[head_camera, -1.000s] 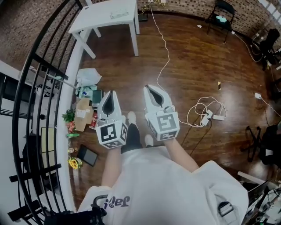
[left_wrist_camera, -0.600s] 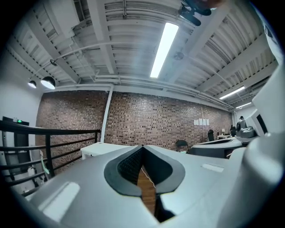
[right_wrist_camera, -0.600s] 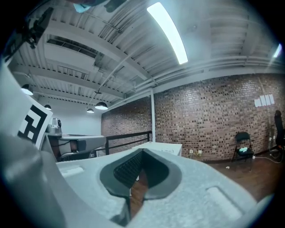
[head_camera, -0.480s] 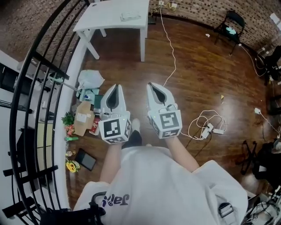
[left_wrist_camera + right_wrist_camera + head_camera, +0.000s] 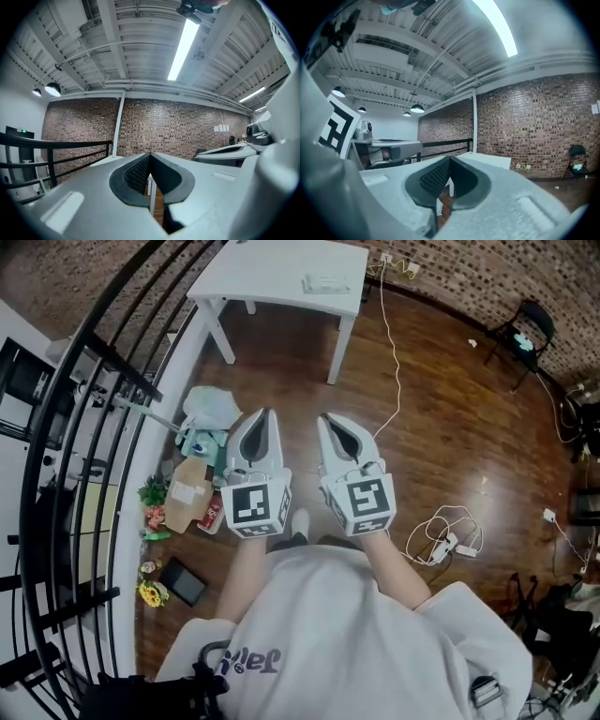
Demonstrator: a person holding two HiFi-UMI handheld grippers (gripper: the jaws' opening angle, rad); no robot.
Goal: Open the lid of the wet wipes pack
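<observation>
Left gripper point(image 5: 264, 418) and right gripper point(image 5: 325, 421) ride side by side in front of the person, pointing level ahead, each with its jaws closed on nothing. They look to be simply carried while the person crosses the wooden floor point(image 5: 441, 437), the job not yet begun. Ahead stands a white table point(image 5: 272, 277) beside the black railing point(image 5: 98, 367). The small pale item on its top, likely the wipes pack point(image 5: 326, 284), lies well apart from both tools, its lid too small to make out. A second earlier the table sat farther off, upper left; it now looms larger and nearer centre, the grippers as shut and empty as before.
</observation>
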